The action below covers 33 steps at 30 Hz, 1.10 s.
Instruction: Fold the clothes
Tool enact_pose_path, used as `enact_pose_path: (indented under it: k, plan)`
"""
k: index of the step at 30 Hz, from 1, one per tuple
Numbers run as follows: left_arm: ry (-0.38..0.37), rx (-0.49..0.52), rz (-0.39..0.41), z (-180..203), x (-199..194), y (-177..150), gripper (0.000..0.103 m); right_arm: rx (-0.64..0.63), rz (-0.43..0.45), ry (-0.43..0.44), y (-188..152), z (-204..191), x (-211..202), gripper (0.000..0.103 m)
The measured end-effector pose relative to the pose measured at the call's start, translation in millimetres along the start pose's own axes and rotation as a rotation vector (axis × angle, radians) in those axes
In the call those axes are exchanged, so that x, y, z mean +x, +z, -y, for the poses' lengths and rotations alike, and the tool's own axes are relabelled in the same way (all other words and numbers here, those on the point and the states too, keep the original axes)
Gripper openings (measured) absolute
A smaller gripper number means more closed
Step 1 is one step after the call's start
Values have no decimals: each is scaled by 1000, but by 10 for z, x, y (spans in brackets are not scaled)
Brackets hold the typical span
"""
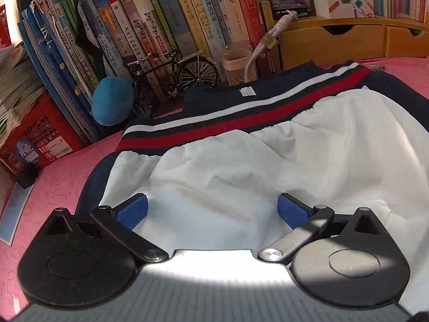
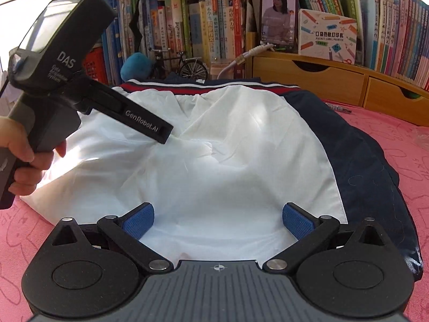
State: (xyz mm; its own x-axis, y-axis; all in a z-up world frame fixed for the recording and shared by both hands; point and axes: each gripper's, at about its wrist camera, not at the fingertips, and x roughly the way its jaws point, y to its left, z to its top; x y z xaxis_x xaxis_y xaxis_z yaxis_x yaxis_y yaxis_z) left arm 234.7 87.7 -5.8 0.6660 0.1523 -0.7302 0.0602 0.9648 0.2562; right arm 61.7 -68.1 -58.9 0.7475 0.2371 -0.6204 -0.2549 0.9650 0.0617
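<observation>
Your garment (image 2: 214, 139) lies spread on the table (image 2: 402, 161), waistband (image 1: 241, 115) toward the books (image 1: 161, 26) standing behind it. A model bicycle (image 1: 174, 72) stands between waistband and books. Your left gripper (image 2: 163, 134) hangs over the garment's left part; your right gripper (image 2: 217, 220) sits at its near edge.

Cloth, plastic, wood and metal on a pink surface

The jacket (image 2: 203, 161) shows a smooth, thin white lining, matt navy cloth and a ribbed knit red-and-white band (image 1: 241, 112). The surface (image 2: 396, 145) wears a pink, faintly patterned cloth. Both the left gripper (image 1: 211, 212) and right gripper (image 2: 218, 220) are matt black plastic with rough blue pads (image 2: 297, 221) and shiny metal pivot pins. The drawer unit (image 2: 316, 77) is pale, smooth wood.
</observation>
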Motion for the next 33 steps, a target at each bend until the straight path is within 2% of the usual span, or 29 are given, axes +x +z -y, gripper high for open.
enact_pose_path:
  k: [4,6,8,11,16,19,21,23,25,27,28,29,31,33]
  plan:
    - [10,-69,-17,-121,278,261,103,-1,1,1,-12,10,12,103]
    - [1,-99,-38,-141,412,283,103,-8,-1,-3,-17,-3,18,103]
    - [-28,-173,-39,-205,486,255,103,-9,-1,-3,-26,-12,23,103]
    - [-41,-207,-48,-247,478,227,103,-6,1,-1,-38,-16,26,103]
    - [-16,-164,-7,-254,125,80,103,11,6,12,-42,7,37,103]
    - [-13,-115,95,-324,-348,-214,103,16,8,17,-38,18,38,103]
    - [-26,-107,153,-413,-716,-534,103,20,9,20,-35,25,39,103]
    - [-6,-97,186,-497,-980,-902,103,20,9,20,-32,25,46,103]
    - [56,-74,180,-568,-1071,-1215,103,26,11,24,-34,35,47,103]
    - [133,-67,137,-703,-1028,-1475,103,26,12,21,-34,30,50,103]
    - [172,-85,102,-811,-962,-1588,103,22,11,18,-36,24,54,103]
    - [167,-137,90,-939,-932,-1666,103,17,9,14,-36,15,59,103]
    - [117,-267,75,-1189,-910,-1778,103,4,4,0,-38,-12,70,103]
    - [74,-338,71,-1284,-896,-1824,103,-9,1,-13,-38,-35,79,103]
